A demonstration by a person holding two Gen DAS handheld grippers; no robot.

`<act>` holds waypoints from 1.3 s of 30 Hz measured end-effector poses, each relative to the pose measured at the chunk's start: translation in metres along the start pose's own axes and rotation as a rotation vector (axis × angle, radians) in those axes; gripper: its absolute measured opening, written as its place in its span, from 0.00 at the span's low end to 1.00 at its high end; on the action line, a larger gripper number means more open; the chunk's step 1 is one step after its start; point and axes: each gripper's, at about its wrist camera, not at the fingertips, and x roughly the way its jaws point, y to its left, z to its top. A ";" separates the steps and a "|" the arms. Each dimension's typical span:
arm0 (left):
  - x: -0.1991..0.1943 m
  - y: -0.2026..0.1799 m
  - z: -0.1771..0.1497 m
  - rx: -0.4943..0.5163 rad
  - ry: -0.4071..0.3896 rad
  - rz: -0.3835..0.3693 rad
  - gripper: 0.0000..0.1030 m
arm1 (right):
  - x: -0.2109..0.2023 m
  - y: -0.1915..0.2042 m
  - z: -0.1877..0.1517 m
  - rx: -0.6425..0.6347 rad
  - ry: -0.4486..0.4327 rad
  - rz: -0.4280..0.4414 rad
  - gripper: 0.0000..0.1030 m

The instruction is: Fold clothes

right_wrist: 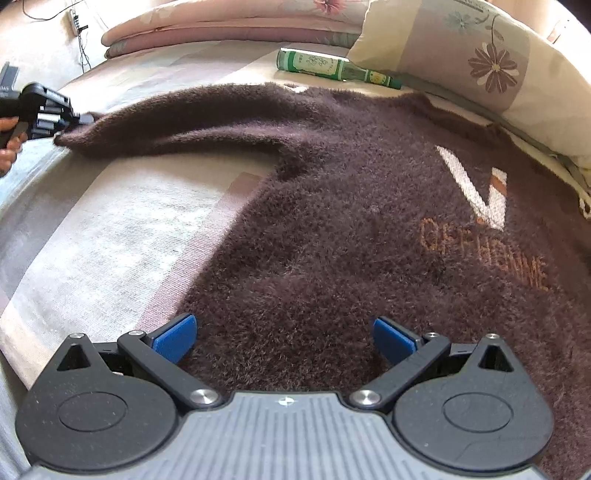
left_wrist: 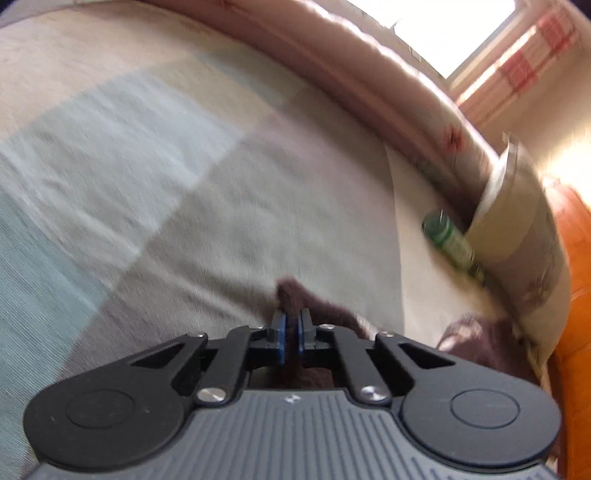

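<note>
A fuzzy dark brown sweater (right_wrist: 332, 221) with a white V and orange lettering lies spread on the bed. Its sleeve (right_wrist: 177, 114) stretches out to the left. My left gripper (left_wrist: 290, 325) is shut on the cuff of that sleeve (left_wrist: 291, 295); in the right wrist view this same gripper (right_wrist: 48, 114) appears at the far left, held by a hand, pinching the sleeve end. My right gripper (right_wrist: 284, 339) is open, low over the sweater's body, with the blue fingertips (right_wrist: 175, 338) resting on or just above the fabric.
A green glass bottle (right_wrist: 332, 68) lies on the bed behind the sweater, next to a floral pillow (right_wrist: 480, 62). Folded pink bedding (right_wrist: 229, 22) lines the far edge. The checked bedsheet (left_wrist: 147, 184) spreads to the left. An orange surface (left_wrist: 576, 295) borders the bed.
</note>
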 end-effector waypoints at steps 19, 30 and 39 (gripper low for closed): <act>0.036 0.018 0.003 -0.068 0.100 -0.114 0.42 | 0.006 0.000 0.000 0.004 0.007 0.007 1.00; -0.005 -0.007 0.006 0.007 -0.063 -0.090 0.03 | 0.007 0.000 0.000 0.006 0.010 -0.002 1.00; -0.060 -0.017 0.026 0.060 -0.246 0.045 0.08 | 0.006 0.001 -0.001 0.010 0.004 0.004 1.00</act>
